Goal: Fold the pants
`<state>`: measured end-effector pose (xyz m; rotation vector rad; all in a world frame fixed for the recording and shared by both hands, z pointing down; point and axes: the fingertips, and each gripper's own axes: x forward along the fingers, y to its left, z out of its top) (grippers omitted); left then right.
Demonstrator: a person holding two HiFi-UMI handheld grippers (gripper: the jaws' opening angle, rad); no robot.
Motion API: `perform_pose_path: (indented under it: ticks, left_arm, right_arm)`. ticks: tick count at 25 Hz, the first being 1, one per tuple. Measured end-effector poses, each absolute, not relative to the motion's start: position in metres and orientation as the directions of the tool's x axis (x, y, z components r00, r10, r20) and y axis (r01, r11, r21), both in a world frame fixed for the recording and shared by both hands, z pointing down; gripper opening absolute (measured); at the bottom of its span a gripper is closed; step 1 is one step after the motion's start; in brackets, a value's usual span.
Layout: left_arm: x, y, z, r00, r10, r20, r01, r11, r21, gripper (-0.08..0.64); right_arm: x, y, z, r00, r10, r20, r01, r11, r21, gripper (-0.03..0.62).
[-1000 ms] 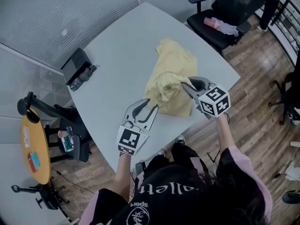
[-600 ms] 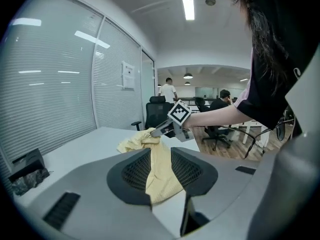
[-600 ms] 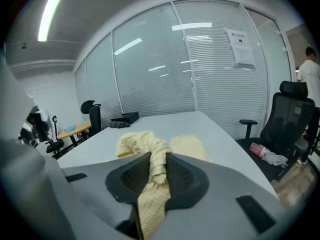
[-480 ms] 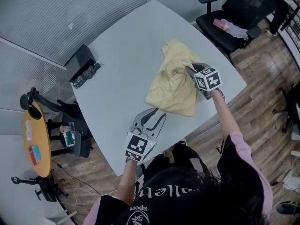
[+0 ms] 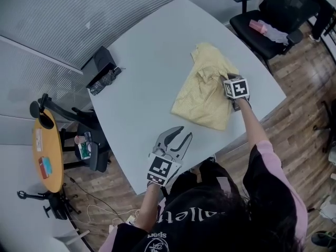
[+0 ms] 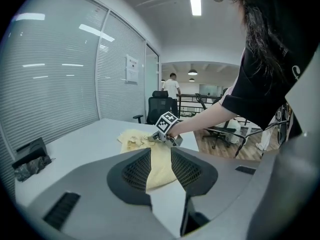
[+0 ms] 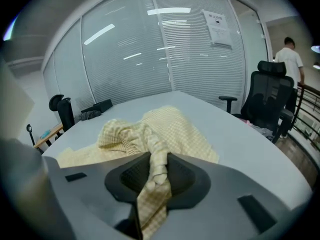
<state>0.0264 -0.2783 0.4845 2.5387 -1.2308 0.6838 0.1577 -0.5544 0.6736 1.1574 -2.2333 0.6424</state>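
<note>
The yellow checked pants [image 5: 202, 96] lie rumpled on the grey table [image 5: 152, 62], toward its right edge. My right gripper [image 5: 224, 79] rests low on their right side, jaws opening, with a bunched fold of the pants [image 7: 165, 129] still filling the gap between its pads [image 7: 131, 174]. In the left gripper view the right gripper [image 6: 159, 136] sits on the pants [image 6: 142, 141]. My left gripper [image 5: 184, 134] hovers near the table's front edge, apart from the cloth, open with nothing between its jaws [image 6: 161, 156].
A black box [image 5: 100, 67] and a dark crumpled item [image 5: 107, 79] sit at the table's left corner. A black office chair [image 5: 273, 25] with cloth on it stands beyond the far right edge. A round wooden side table [image 5: 47, 151] stands left.
The right gripper went away from me and down, laying the lifted bunch of pants onto the table. The left gripper sank a little toward the front edge, away from the cloth.
</note>
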Motion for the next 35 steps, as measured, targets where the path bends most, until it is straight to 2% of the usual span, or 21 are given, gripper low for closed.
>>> perform_pose_path:
  ticks: [4,7,14,27,35]
  left_arm:
    - [0.02,-0.269,0.485,0.524,-0.684,0.508,-0.798,-0.603,0.012,0.127]
    - [0.014,-0.264,0.485,0.522,-0.685,0.509,-0.8,-0.6,0.012,0.127]
    - [0.008,-0.247,0.484,0.539,-0.685,0.49,-0.794,-0.608,0.024,0.127]
    - [0.001,-0.197,0.477,0.609,-0.665,0.433,-0.753,-0.655,0.053,0.127]
    - [-0.014,-0.159,0.466,0.646,-0.657,0.388,-0.727,-0.685,0.051,0.127]
  right_arm:
    - [0.155,-0.549,0.67,-0.499,-0.583,0.642,-0.816,0.565,-0.122,0.108]
    - [0.159,-0.544,0.651,-0.5,-0.617,0.607,-0.82,0.563,-0.103,0.15]
    - [0.159,-0.492,0.59,-0.564,-0.668,0.485,-0.805,0.576,-0.144,0.15]
    - [0.125,-0.336,0.495,-0.656,-0.68,0.327,-0.753,0.621,-0.218,0.144]
    - [0.097,-0.238,0.487,-0.655,-0.687,0.315,-0.755,0.595,-0.275,0.126]
